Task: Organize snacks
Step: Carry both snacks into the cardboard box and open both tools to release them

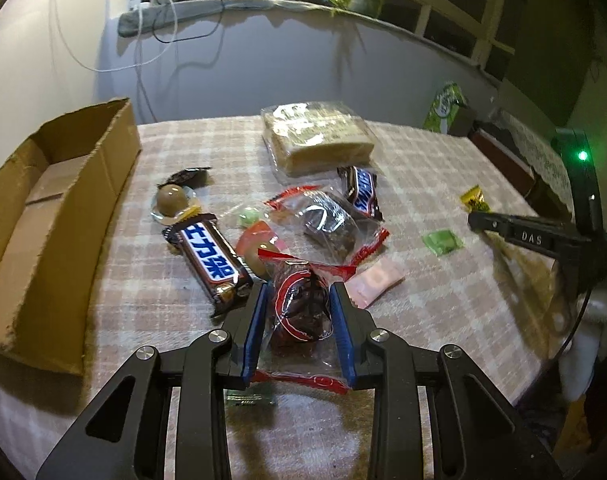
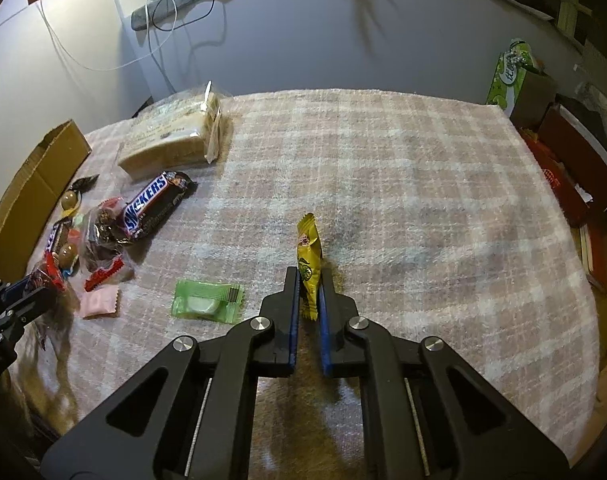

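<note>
A: Left cam?
B: Left gripper [image 1: 299, 300] clamped on red-edged clear snack bag [image 1: 303, 312], above checked tablecloth [image 1: 423, 168]; cardboard box [image 1: 51, 216] at left, apart.
A: Right cam?
B: Right gripper [image 2: 308, 280] pinching yellow candy packet [image 2: 309, 264], upright btwn pads; green candy [image 2: 207, 300] just left.

Cardboard box [image 1: 59, 216] (left end) cut off.

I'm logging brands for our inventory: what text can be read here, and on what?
"SNICKERS": Snickers bar.
"士力架": Chinese-label Snickers bar.
"DAS": right gripper finger.
Yellow candy packet, red-trimmed snack bag, green carton: print too blurred.
</note>
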### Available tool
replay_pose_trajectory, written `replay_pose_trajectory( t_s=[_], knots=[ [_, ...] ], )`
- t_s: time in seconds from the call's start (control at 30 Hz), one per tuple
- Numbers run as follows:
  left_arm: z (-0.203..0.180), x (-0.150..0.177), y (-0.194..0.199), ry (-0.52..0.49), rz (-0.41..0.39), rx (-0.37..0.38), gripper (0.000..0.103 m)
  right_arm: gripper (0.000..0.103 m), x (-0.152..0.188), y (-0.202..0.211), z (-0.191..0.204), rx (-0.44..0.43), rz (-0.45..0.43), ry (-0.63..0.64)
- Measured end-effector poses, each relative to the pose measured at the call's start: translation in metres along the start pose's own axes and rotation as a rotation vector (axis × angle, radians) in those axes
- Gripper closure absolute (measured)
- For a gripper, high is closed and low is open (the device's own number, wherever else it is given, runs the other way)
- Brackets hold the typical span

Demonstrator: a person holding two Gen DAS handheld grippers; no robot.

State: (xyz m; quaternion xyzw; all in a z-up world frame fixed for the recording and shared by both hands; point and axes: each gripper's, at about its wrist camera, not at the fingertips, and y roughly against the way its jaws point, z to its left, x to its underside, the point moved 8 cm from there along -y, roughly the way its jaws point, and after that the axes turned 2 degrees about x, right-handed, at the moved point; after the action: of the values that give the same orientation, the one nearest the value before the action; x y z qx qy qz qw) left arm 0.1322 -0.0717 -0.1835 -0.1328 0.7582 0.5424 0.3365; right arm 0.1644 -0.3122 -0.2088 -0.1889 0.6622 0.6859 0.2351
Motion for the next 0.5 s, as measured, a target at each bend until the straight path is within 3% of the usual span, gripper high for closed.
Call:
replay_pose_trajectory(
  t_s=[0.3,0.5],
  knots=[
    [0.013,-0.013,0.028,0.044,-0.071,-0.012,0.073,0.095,-0.012,0.03,0.016,-0.022,-0.061,0.016],
    [0.042,-0.026,0.054,0.084,-0.13,-0.056,0.073,0.095,-0.034,0.055,0.059,-0.093,-0.112,0.075]
  ],
)
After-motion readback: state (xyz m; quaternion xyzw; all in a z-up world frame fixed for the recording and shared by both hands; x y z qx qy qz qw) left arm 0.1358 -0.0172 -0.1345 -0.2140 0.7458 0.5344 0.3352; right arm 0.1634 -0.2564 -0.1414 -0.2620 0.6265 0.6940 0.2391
